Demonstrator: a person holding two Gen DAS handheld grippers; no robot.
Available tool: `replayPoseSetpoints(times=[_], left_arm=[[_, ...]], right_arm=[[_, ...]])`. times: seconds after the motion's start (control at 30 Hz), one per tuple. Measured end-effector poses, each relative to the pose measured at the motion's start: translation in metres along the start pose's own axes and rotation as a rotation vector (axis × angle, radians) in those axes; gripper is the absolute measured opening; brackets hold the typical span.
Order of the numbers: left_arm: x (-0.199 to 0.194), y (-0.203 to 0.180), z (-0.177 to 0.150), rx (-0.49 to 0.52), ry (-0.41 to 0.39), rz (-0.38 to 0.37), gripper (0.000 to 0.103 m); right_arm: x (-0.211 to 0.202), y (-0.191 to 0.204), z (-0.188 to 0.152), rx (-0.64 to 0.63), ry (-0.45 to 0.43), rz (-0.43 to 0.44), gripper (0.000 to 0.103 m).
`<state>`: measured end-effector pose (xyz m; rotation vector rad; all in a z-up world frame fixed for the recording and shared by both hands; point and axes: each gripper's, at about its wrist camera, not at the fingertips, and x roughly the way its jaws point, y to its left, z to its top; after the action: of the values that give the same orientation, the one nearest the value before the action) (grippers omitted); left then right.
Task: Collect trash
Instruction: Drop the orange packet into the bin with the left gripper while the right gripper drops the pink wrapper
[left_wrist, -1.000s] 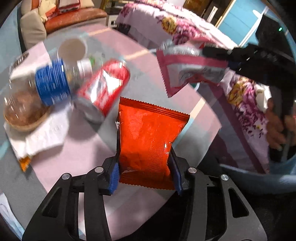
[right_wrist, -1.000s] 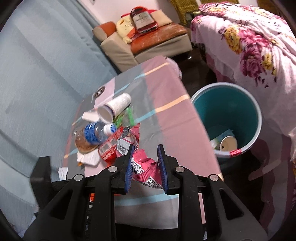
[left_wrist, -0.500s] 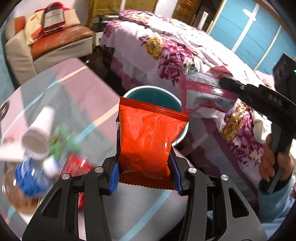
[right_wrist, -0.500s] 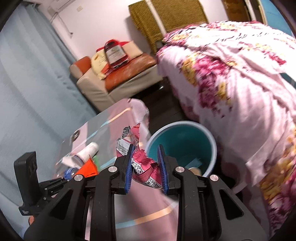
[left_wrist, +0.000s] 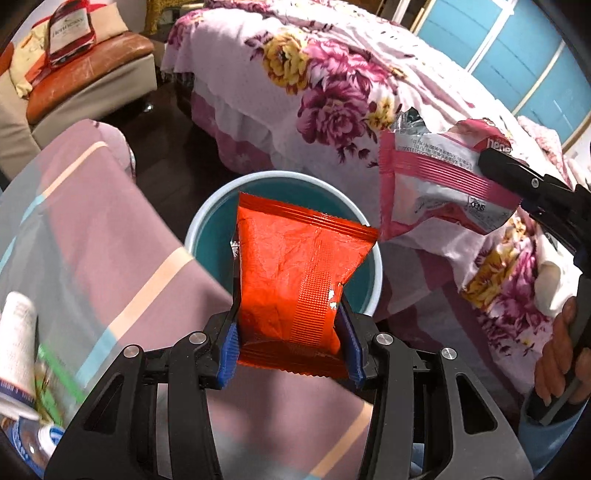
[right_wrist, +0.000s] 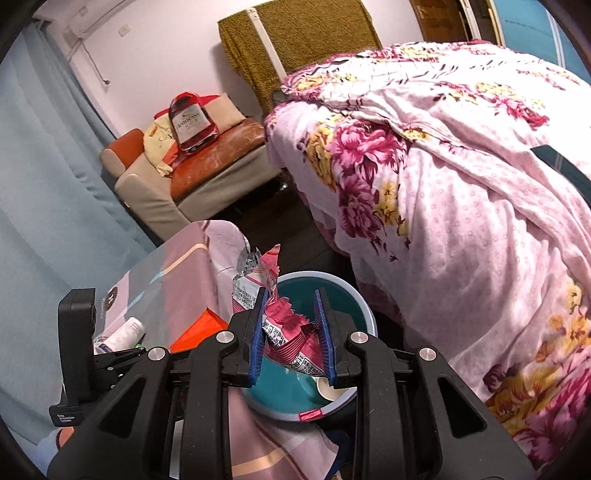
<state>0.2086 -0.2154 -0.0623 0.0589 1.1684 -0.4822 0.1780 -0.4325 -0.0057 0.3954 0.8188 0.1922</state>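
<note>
Orange packet (left_wrist: 295, 273) clamped in the left gripper (left_wrist: 291, 339) and pink wrapper (right_wrist: 291, 332) pinched in the right gripper (right_wrist: 293, 332) both hang over the teal bin (left_wrist: 207, 236), so centre the 2 above the opening before letting go.

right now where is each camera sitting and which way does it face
Left wrist: sits on the left gripper, looking down past its orange packet into the teal bin; the right gripper and a hand show at right.
Right wrist: sits on the right gripper, looking over its pink wrapper towards bin, bed and sofa; the left gripper's body shows at left.
Shared: bin, bed, sofa, table, both wrappers.
</note>
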Motion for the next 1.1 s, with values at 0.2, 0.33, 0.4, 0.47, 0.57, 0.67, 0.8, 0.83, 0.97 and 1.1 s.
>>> replayPoseSetpoints(times=[0.2, 0.33, 0.4, 0.47, 0.57, 0.67, 0.8, 0.83, 0.97, 1.1], left_arm=[[0.018, 0.003, 0.013, 0.005, 0.021, 0.006, 0.049], [0.019, 0.007, 0.017, -0.009, 0.010, 0.003, 0.069], [0.016, 0.009, 0.017, -0.011, -0.012, 0.022, 0.081], [0.014, 0.012, 0.018, -0.015, -0.013, 0.026, 0.081], [0.010, 0.019, 0.017, -0.037, -0.016, 0.021, 0.081], [0.002, 0.027, 0.013, -0.061, -0.030, 0.019, 0.090], [-0.012, 0.037, 0.006, -0.095, -0.055, -0.002, 0.091], [-0.016, 0.040, 0.005, -0.101, -0.060, -0.005, 0.091], [-0.034, 0.050, -0.001, -0.124, -0.090, -0.013, 0.091], [-0.046, 0.059, -0.007, -0.137, -0.107, -0.006, 0.091]], right_arm=[[0.016, -0.004, 0.005, 0.006, 0.014, -0.017, 0.024], [0.024, -0.002, 0.008, -0.002, 0.020, -0.027, 0.024], [0.027, -0.001, 0.008, -0.003, 0.026, -0.030, 0.024], [0.031, 0.000, 0.008, -0.006, 0.032, -0.033, 0.024], [0.034, 0.004, 0.007, -0.013, 0.039, -0.037, 0.024], [0.037, 0.009, 0.006, -0.020, 0.047, -0.040, 0.024], [0.041, 0.016, 0.004, -0.033, 0.061, -0.045, 0.024], [0.042, 0.020, 0.004, -0.038, 0.066, -0.046, 0.024], [0.046, 0.030, 0.003, -0.055, 0.078, -0.048, 0.024], [0.051, 0.042, 0.000, -0.074, 0.095, -0.054, 0.025]])
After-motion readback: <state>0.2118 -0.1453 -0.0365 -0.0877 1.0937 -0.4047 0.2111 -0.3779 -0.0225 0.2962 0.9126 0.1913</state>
